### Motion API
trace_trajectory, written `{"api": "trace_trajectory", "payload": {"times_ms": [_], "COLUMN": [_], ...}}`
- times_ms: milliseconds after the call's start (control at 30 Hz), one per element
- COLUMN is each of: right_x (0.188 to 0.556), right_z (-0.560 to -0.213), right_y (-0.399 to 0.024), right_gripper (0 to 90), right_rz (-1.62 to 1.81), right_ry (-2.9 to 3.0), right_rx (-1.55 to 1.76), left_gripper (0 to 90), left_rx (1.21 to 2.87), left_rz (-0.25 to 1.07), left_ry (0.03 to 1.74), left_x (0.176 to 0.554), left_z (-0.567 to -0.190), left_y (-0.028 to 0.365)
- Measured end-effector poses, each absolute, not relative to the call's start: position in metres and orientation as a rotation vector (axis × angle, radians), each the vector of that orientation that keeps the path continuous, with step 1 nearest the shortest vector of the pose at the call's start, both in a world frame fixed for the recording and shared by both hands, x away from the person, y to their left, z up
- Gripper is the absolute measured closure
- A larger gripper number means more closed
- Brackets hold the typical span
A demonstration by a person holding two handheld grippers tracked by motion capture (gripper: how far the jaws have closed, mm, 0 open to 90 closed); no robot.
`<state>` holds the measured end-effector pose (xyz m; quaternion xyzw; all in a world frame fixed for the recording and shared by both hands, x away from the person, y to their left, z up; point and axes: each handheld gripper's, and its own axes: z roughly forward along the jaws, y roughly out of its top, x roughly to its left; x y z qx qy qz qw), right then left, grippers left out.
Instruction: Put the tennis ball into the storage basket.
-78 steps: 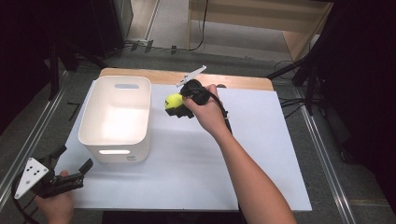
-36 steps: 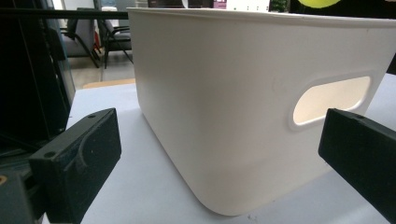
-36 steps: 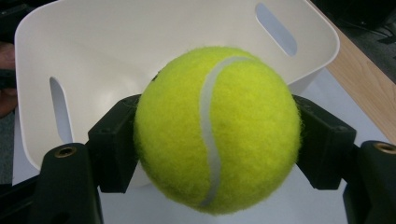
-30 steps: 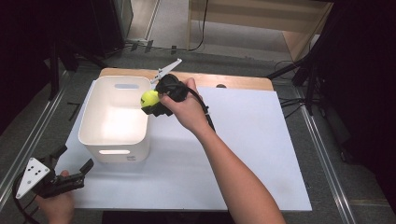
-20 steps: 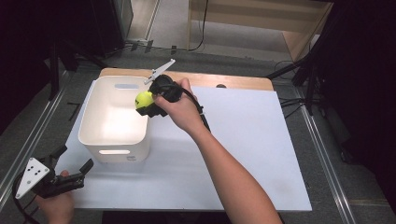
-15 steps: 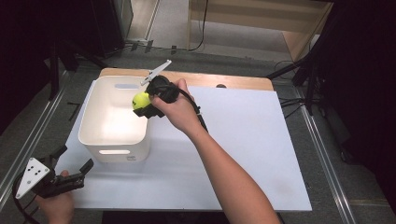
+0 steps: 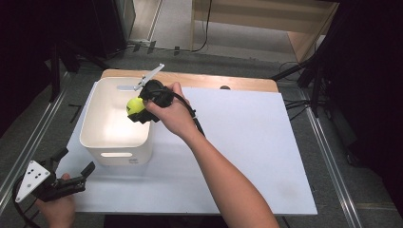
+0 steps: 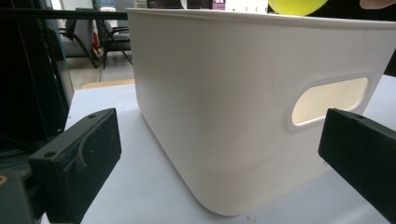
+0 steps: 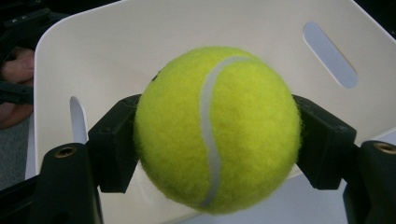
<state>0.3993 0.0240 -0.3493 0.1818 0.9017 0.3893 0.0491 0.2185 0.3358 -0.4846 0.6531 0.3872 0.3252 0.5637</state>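
My right gripper [image 7: 138, 110] is shut on a yellow tennis ball [image 7: 135, 105], holding it above the right side of the white plastic bin [image 7: 97, 142]. In the right gripper view the tennis ball [image 9: 217, 128] is pinched between both black pads, with the bin's bare inside [image 9: 140, 42] below it. My left gripper [image 7: 71, 166] stands open near the table's front left corner, just short of the bin. In the left gripper view its pads frame the bin's wall [image 8: 210, 121] and handle slot, and the tennis ball's underside [image 8: 295, 5] peeks over the rim.
The bin stands on a white tabletop [image 7: 247, 142] with a wooden strip [image 7: 209, 81] along its far edge. Metal rails [image 7: 328, 152] run down both sides of the table. Cables and dark stands lie on the floor behind.
My right gripper has carried the tennis ball leftward from the table's middle to above the bin. The left gripper has stayed put.
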Motion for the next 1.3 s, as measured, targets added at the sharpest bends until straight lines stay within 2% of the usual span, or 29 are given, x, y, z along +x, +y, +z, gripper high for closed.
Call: {"api": "trace_trajectory", "payload": {"times_ms": [1300], "right_x": [0.398], "right_z": [-0.378], "right_y": [0.036], "right_gripper": [22.8], "right_rz": [1.091], "right_ry": [2.820], "right_rx": [0.445], "left_gripper": [0.0], "left_rx": [1.539], "left_rz": [0.761], "left_ry": [0.912], "left_x": [0.219], "left_z": [-0.485], "left_y": [0.336]}}
